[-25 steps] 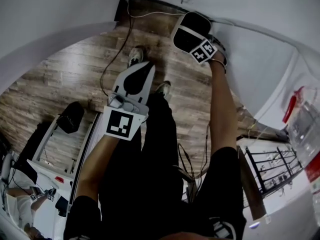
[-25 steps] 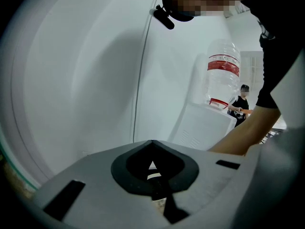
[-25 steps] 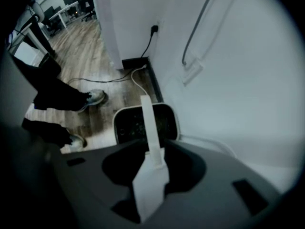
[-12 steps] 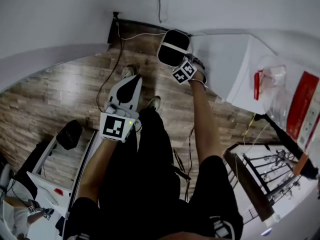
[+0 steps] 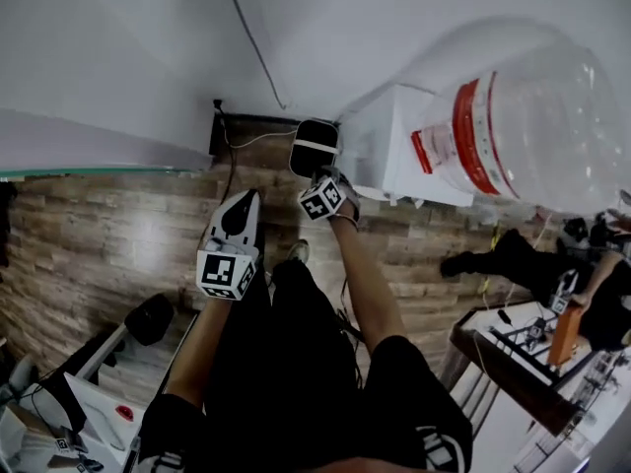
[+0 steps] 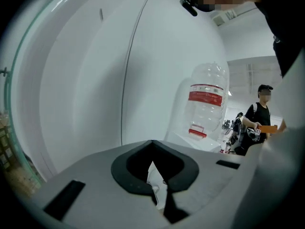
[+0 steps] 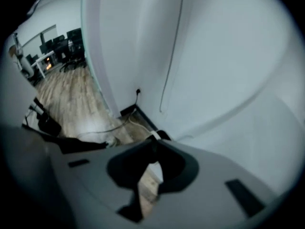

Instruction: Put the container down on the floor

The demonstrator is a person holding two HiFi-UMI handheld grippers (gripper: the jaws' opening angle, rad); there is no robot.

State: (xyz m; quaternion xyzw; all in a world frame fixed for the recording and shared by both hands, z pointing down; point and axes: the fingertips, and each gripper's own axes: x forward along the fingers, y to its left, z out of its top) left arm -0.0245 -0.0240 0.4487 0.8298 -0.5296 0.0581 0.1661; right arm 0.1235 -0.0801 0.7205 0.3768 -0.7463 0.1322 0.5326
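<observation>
Closing on the container: both hand-held grippers empty, jug not yet lifted.

Head view: within the last second the clear water jug (image 5: 523, 116) with a red band swung from the frame's edge into full sight. It sits on a white cabinet (image 5: 389, 156) above the wood floor (image 5: 118, 235). The left hand-held gripper (image 5: 246, 205) and right hand-held gripper (image 5: 315, 136) are short of it, so this is probably the reach stage.
Left gripper view: jaws clenched on nothing, jug upright ahead, well apart.
Right gripper view: jaws clenched, empty. No jug here, only wall (image 7: 228, 56), cable (image 7: 172, 51) and floor.
</observation>
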